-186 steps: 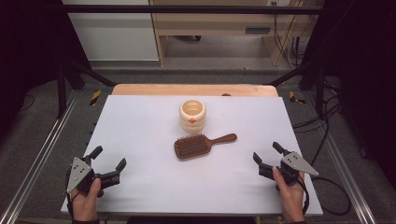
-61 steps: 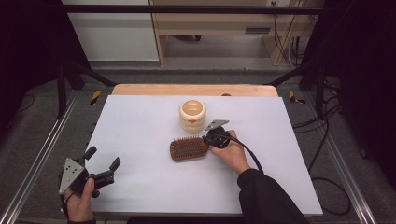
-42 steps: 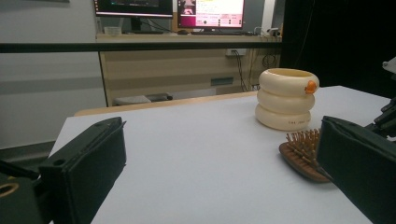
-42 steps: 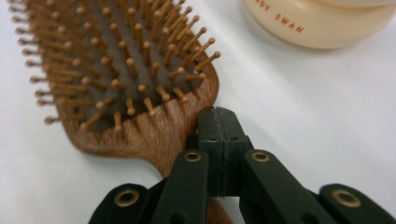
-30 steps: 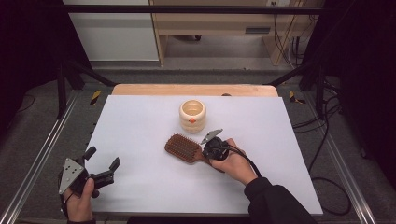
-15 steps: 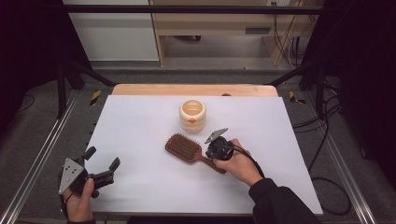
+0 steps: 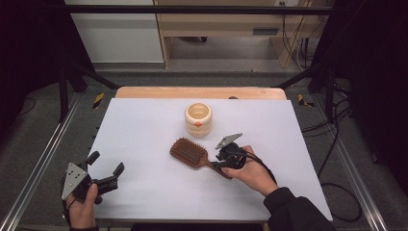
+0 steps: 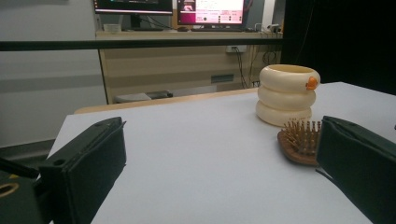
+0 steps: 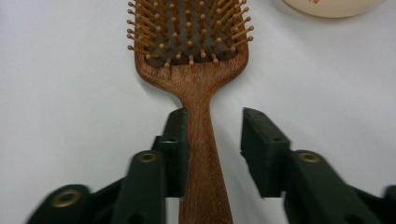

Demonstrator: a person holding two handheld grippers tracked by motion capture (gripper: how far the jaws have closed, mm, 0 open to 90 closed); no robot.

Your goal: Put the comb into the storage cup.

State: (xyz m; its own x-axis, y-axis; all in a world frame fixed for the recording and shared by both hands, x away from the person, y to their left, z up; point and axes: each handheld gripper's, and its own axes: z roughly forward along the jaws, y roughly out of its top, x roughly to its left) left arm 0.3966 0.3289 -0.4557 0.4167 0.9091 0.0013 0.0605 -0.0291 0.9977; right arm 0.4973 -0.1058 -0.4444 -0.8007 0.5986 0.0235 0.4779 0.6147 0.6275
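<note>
While its jaws have just been opening, the right claw [image 9: 212,149] straddles the hairbrush [image 9: 196,88] handle, unpinched.

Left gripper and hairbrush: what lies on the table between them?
Nothing: in the high view, bare white table separates the left gripper from the hairbrush; the left gripper view agrees.

The right hand-held gripper [image 9: 212,140] has just opened its jaws, releasing the hairbrush [image 9: 196,70] handle.

bright table, dark surround

even overhead light on the white table [image 7: 144,134]; soft shadows; nearest black jaws look slightly blurred.
</note>
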